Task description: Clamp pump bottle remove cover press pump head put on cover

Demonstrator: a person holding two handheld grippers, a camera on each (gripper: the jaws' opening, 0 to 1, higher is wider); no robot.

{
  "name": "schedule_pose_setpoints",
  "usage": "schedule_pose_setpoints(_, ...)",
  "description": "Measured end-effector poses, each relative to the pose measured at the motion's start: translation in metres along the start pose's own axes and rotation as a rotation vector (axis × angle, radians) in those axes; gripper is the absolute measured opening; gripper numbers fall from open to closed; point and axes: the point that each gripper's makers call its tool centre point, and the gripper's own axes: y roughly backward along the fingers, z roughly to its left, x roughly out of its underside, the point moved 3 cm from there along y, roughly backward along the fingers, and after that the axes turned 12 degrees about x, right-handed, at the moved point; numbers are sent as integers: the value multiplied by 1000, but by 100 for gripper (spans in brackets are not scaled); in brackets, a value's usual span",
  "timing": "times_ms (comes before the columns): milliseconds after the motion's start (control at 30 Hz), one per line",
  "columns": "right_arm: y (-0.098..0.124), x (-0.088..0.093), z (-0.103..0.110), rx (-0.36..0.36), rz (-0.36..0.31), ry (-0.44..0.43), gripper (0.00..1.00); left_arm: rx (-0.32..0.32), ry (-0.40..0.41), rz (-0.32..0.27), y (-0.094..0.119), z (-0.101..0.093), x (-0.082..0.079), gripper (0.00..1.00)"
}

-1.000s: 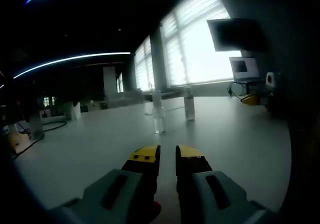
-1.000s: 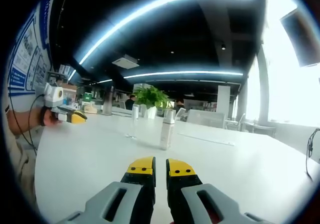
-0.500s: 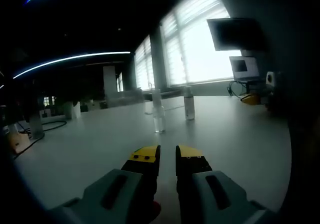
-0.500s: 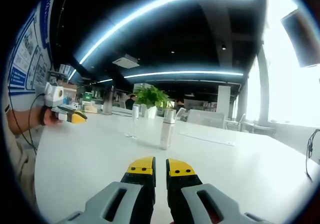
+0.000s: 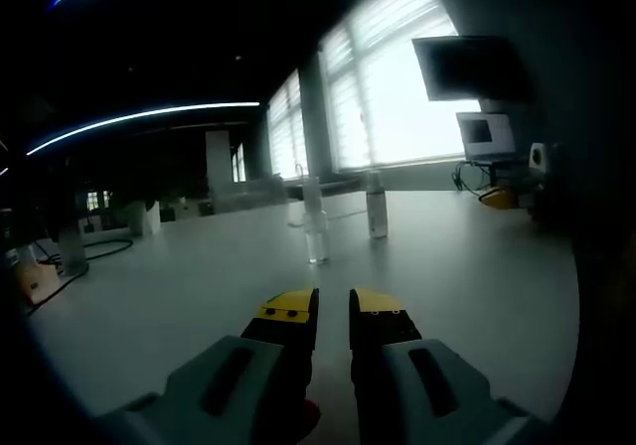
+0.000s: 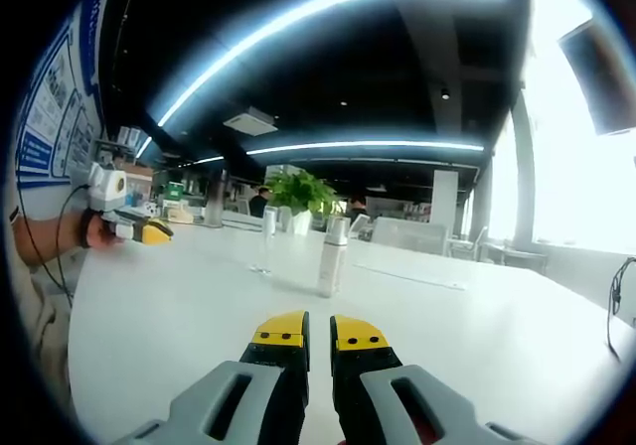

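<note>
Left gripper view: your left claw (image 5: 333,308) sits low over the white worktop (image 5: 179,296) with its yellow-tipped jaws drawn close together, a narrow gap between them and nothing held. Ahead of the jaws, well apart from them, a clear bottle (image 5: 315,222) stands upright on the worktop. Beyond it and to its right stands a second bottle with a cap (image 5: 376,207), also upright and apart from the first. Bright windows with blinds (image 5: 397,87) run behind the far edge of the worktop. A dark screen (image 5: 467,66) hangs at upper right, with a laptop (image 5: 484,135) below it. A dark cable (image 5: 94,256) trails across the worktop at far left.

Right gripper view: your right claw (image 6: 318,331) also rests low over the worktop (image 6: 477,336), jaws nearly together with a thin gap and nothing between them. Ahead of it the pump bottle (image 6: 332,257) stands upright, pale with a silver cover on top, well clear of the jaws. To its left and slightly farther back stands a clear bottle (image 6: 266,238). At far left, your hand (image 6: 99,231) holds the other gripper (image 6: 134,228) just above the worktop edge; you cannot tell its jaw state from here. A green plant (image 6: 300,192) stands behind the bottles. Posters (image 6: 50,107) line the wall at left.
</note>
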Motion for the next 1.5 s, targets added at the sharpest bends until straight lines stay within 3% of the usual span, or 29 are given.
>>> schedule_pose_setpoints(367, 0, 0, 0, 0, 1, 1, 4, -23, 34, -12, 0, 9, -4, 5)
schedule_pose_setpoints(567, 0, 0, 0, 4, 4, 0, 4, -33, -45, -9, -2, 10, -16, 7)
schedule_pose_setpoints(767, 0, 0, 2, -5, 4, 6, 4, -20, -61, -15, -9, 23, -25, 7)
schedule_pose_setpoints(900, 1, 0, 3, -9, 4, 5, 4, -16, -88, -3, -17, 18, -31, 9)
schedule_pose_setpoints(1133, 1, -1, 3, -12, 0, 5, 4, -15, -37, -11, -32, 16, -37, 13)
schedule_pose_setpoints(1500, 1, 0, 3, -18, -1, 9, 4, -13, -22, -1, -69, 23, -38, 16)
